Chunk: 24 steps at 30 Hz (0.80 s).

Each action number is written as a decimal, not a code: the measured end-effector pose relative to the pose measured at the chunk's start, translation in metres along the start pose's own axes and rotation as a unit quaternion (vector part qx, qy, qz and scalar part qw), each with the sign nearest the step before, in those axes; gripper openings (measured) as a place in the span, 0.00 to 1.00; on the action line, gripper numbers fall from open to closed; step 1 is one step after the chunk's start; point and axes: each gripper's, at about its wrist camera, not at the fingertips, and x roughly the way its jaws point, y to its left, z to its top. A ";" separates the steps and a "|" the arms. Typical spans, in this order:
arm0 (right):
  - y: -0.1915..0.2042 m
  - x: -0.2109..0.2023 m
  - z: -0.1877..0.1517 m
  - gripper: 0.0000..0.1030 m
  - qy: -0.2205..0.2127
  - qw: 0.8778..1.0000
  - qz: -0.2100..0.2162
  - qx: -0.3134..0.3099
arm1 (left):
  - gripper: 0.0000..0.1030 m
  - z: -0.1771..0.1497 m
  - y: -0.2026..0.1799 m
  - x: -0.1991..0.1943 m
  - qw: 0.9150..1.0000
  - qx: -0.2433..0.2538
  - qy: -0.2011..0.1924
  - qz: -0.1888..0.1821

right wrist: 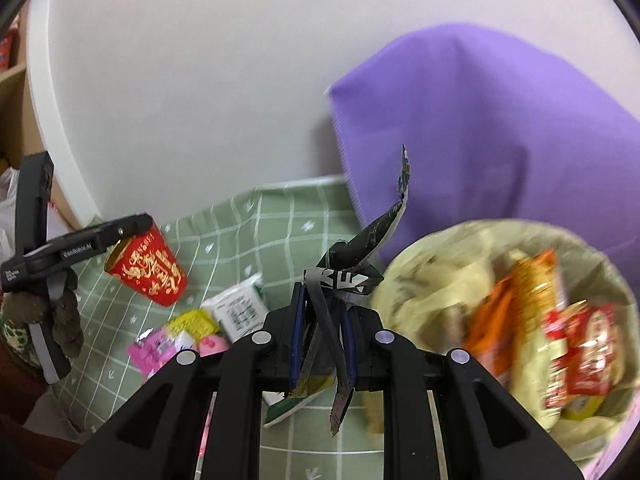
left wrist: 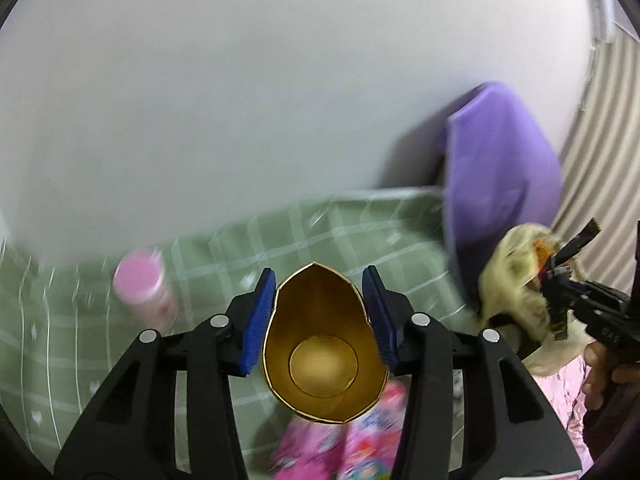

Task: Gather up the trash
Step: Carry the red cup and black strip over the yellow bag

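Note:
My left gripper (left wrist: 319,292) is shut on a paper cup (left wrist: 320,352), gold inside, squeezed oval; in the right wrist view the cup (right wrist: 150,270) shows red with gold lettering, held above the green checked tablecloth (right wrist: 280,216). My right gripper (right wrist: 322,312) is shut on a crumpled dark wrapper (right wrist: 360,256) that sticks up from the jaws, just left of the trash bin (right wrist: 440,292) lined with a yellowish bag and holding several snack wrappers. In the left wrist view the right gripper (left wrist: 568,280) is at the bin (left wrist: 508,276).
A pink-capped bottle (left wrist: 140,284) stands on the cloth at left. Pink packets (right wrist: 168,344), a white packet (right wrist: 240,308) and a yellow one (right wrist: 192,322) lie on the table. A purple bag (right wrist: 480,132) leans against the white wall behind the bin.

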 end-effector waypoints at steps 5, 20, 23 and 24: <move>-0.020 -0.030 0.014 0.17 -0.034 0.999 -0.030 0.006 | 0.42 0.036 -0.042 -0.001 0.998 0.033 -0.023 -0.045; -0.100 -0.105 0.006 0.17 -0.078 0.988 -0.123 0.054 | 0.42 0.078 -0.185 -0.002 0.973 0.161 -0.054 -0.156; -0.115 -0.113 0.000 0.17 -0.079 0.986 -0.132 0.067 | 0.42 0.080 -0.207 0.001 0.968 0.174 -0.052 -0.174; -0.119 -0.115 -0.002 0.17 -0.080 0.985 -0.136 0.071 | 0.42 0.080 -0.213 0.003 0.966 0.177 -0.051 -0.180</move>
